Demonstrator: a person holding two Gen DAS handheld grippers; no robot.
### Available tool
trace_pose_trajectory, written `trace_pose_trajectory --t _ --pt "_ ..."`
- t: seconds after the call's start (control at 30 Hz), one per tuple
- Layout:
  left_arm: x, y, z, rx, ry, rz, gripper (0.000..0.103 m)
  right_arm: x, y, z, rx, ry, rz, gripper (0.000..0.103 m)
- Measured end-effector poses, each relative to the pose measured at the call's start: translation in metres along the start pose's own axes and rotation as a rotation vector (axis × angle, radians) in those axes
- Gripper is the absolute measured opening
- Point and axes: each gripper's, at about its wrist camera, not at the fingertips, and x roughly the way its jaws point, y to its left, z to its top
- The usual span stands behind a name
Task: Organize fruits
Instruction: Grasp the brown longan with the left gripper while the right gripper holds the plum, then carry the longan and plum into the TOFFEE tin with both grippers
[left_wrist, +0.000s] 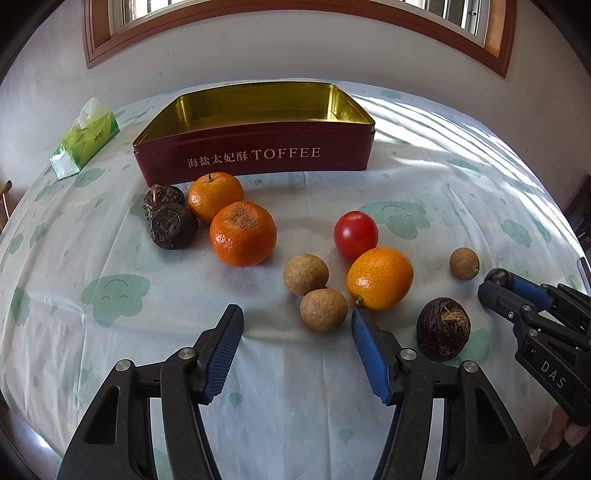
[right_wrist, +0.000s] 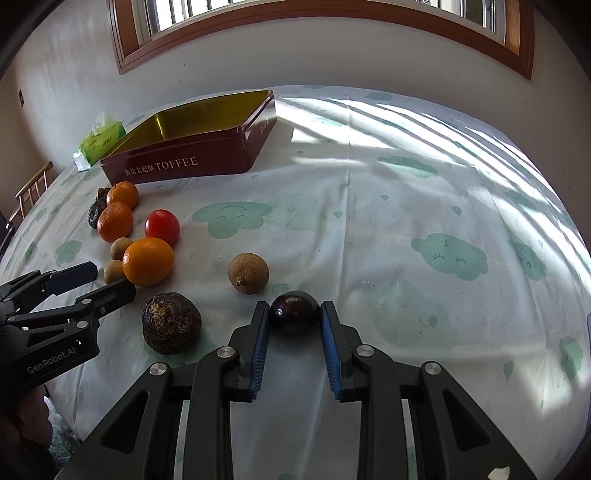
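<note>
**Right claw closes in on the dark chestnut**

Now the right claw (right_wrist: 294, 317) has its blue pads on either side of a smooth dark chestnut (right_wrist: 294, 312), touching or nearly so; a firm hold can't be confirmed. Best squeeze gently at the widest part, then lift straight up. The left claw (left_wrist: 297, 325) hangs wide open and empty, near a brown longan (left_wrist: 323, 310). Beyond, the toffee tin (left_wrist: 258, 155) waits empty at the table's (right_wrist: 406, 221) far side.
</note>
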Motion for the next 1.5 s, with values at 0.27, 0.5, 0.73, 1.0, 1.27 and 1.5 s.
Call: trace_pose_trajectory --t 0.27,0.5,0.73,1.0,1.27,1.5 --pt "0.001 0.002 0.002 0.030 -0.015 0.000 0.040 0.000 0.000 0.000 -0.001 -0.002 -0.004 0.026" --pt "-0.002 0.011 0.001 0.021 -0.015 -0.017 0.027 0.001 0.000 0.000 -0.001 -0.004 -0.012 0.026" --pt "-0.006 0.018 -0.003 0.018 -0.017 -0.045 0.027 0.003 0.002 0.001 -0.011 -0.003 -0.029 0.026" --pt "-0.014 0.019 -0.005 0.025 -0.028 -0.065 0.027 0.003 0.005 0.001 -0.025 0.002 -0.046 0.026" --pt "-0.022 0.020 -0.004 0.031 -0.042 -0.086 0.027 0.002 0.005 0.001 -0.020 0.011 -0.048 0.025" --pt "-0.031 0.022 0.000 0.034 -0.061 -0.103 0.026 -0.005 0.004 0.004 -0.011 0.007 -0.059 0.025"
